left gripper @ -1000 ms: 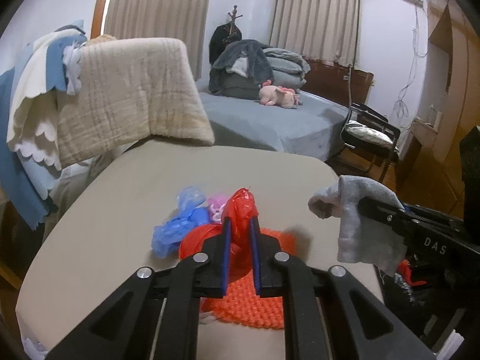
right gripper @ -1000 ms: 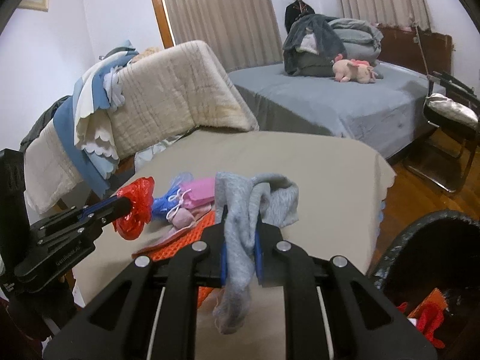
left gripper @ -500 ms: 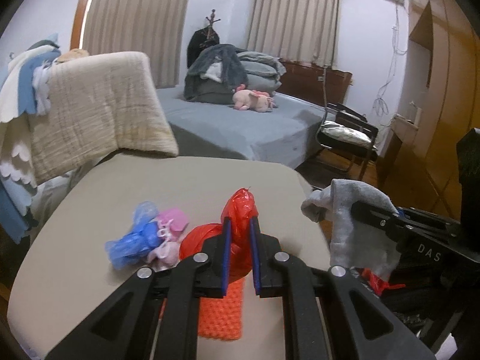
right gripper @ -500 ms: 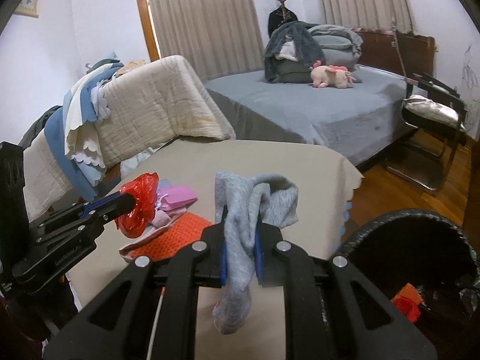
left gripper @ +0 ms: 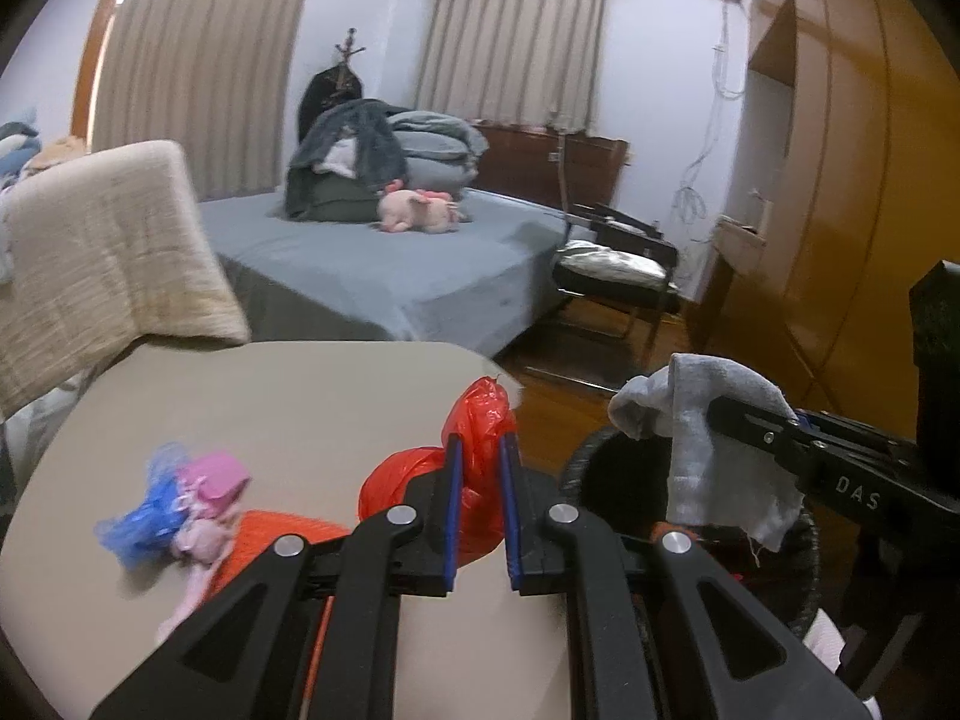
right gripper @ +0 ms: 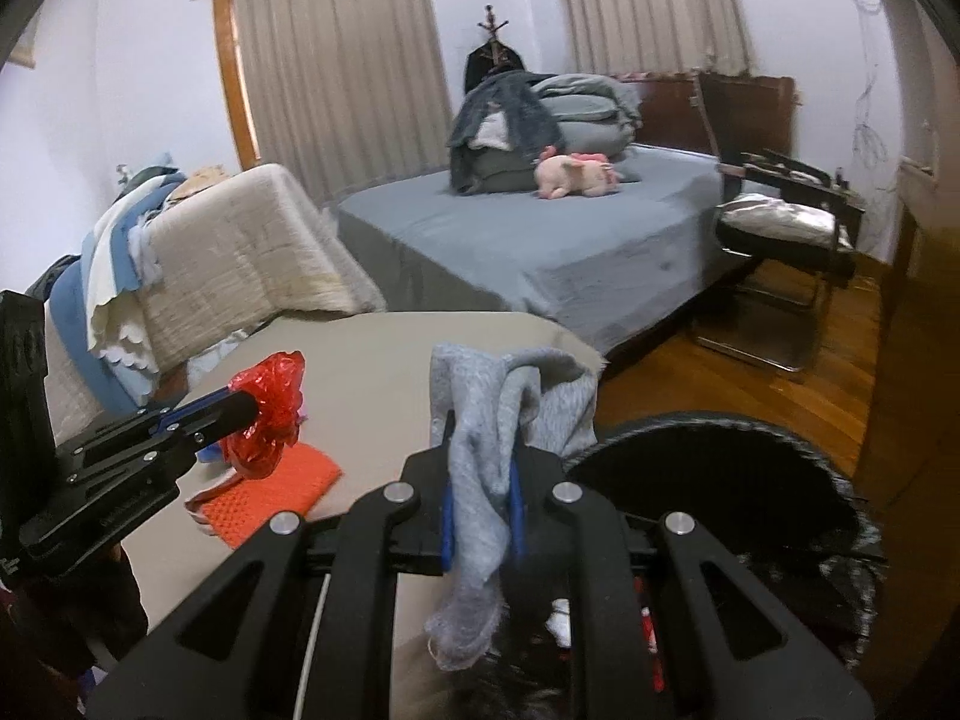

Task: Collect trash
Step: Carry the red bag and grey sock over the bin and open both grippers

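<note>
Nearest in the left wrist view, the left gripper [left gripper: 480, 468] is pinching a crumpled red plastic bag [left gripper: 474, 450] between its blue pads, held above the near right part of the counter [left gripper: 312, 396]. In the right wrist view, the right gripper [right gripper: 480, 480] is pinching a grey cloth [right gripper: 498, 414], whose loose tail hangs below the fingers over the near rim of the black bin [right gripper: 720, 480].

Risks, as I judge them: the cloth's tail could catch on the bin's rim, or the cloth could cling to the pads when the jaws part, since it is draped over them. The red bag bulges out past the pads, so a light grip might let it slip onto the floor short of the bin. The two grippers are side by side and near each other; both heading for the same opening could knock together.

On the counter to the left lie an orange knitted mat [right gripper: 276, 492] and a small blue and pink bundle [left gripper: 174, 498], well clear of the bin. The counter's right edge ends just beside the bin. Beyond is open wooden floor [right gripper: 750, 384], then a chair [right gripper: 780, 228] at far right and a bed [right gripper: 540, 240] behind.
</note>
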Demonstrator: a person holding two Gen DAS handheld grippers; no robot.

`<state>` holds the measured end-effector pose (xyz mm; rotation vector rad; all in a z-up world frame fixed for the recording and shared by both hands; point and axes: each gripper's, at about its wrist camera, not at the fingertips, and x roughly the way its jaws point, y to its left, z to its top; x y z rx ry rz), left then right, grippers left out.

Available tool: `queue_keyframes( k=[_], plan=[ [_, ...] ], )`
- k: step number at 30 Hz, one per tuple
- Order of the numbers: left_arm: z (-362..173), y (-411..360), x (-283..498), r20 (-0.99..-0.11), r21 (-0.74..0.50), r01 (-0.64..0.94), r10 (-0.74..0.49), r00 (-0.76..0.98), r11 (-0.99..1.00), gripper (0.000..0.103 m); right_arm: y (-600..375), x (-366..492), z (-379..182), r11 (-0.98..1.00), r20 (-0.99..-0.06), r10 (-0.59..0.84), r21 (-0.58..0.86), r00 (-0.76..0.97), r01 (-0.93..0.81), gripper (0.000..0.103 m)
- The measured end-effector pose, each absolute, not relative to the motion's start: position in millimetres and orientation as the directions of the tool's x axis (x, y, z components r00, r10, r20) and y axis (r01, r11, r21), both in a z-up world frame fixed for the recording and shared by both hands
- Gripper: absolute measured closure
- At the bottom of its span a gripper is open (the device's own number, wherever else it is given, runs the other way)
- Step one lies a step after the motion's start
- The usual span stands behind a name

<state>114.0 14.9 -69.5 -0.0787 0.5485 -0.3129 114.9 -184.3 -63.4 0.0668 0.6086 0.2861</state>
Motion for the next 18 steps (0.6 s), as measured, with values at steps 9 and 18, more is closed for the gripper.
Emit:
queue_keyframes(
  k=[9,18],
  plan=[
    [-73.1,-49.3,118.1,-0.503,-0.171,0.405,-0.433,0.748,0.898,0.091,-241.4,94.2,-73.0,0.984,-0.577,0.176,0.118,0.798,-0.132,0.09],
    [-83.0,-112.1,126.2,-0.509,-0.183,0.502,-0.519,0.687,0.845,0.091,-291.5,83.0,-89.1,0.995,-0.602,0.074,0.103,0.795,-0.015,0.09]
  ],
)
